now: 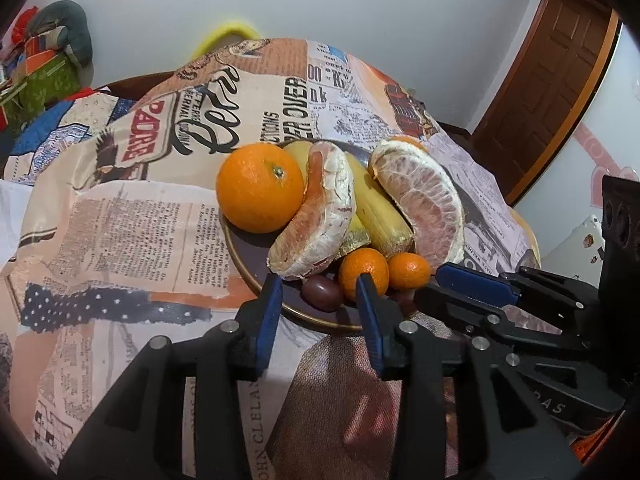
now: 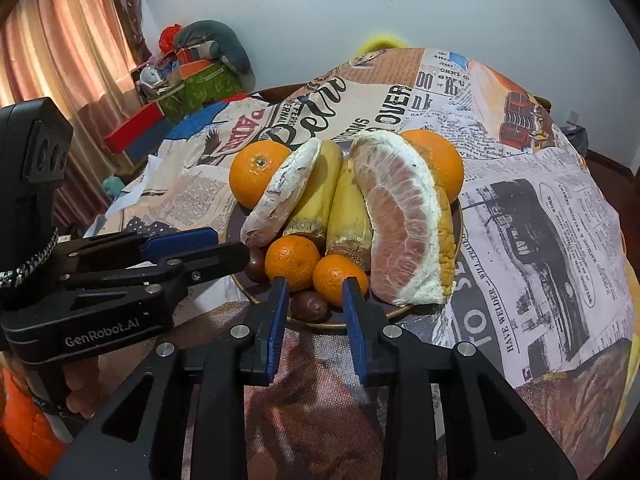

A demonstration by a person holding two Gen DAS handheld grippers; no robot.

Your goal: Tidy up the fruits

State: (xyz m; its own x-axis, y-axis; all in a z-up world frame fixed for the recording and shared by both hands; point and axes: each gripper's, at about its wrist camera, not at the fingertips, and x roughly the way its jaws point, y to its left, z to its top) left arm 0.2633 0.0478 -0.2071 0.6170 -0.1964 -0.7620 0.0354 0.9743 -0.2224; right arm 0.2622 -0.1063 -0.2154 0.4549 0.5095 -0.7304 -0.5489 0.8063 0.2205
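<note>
A dark plate [image 1: 248,248] [image 2: 458,220] with a gold rim holds the fruit. On it lie a large orange [image 1: 259,187] [image 2: 256,172], a second orange [image 2: 440,160], two peeled pomelo pieces [image 1: 320,216] [image 2: 400,224], two bananas [image 1: 380,208] [image 2: 316,196], two small mandarins [image 1: 364,270] [image 2: 292,262] and dark round fruits [image 1: 322,292] [image 2: 310,306]. My left gripper [image 1: 320,284] is open and empty at the plate's near rim, around a dark fruit. My right gripper [image 2: 314,286] is open and empty at the near rim, next to the mandarins.
A newspaper-print cloth [image 1: 120,220] [image 2: 540,220] covers the table. Boxes and a stuffed toy [image 2: 192,72] stand by the curtain at the back left. A wooden door [image 1: 552,80] is at the right. A yellow chair back [image 1: 228,36] shows behind the table.
</note>
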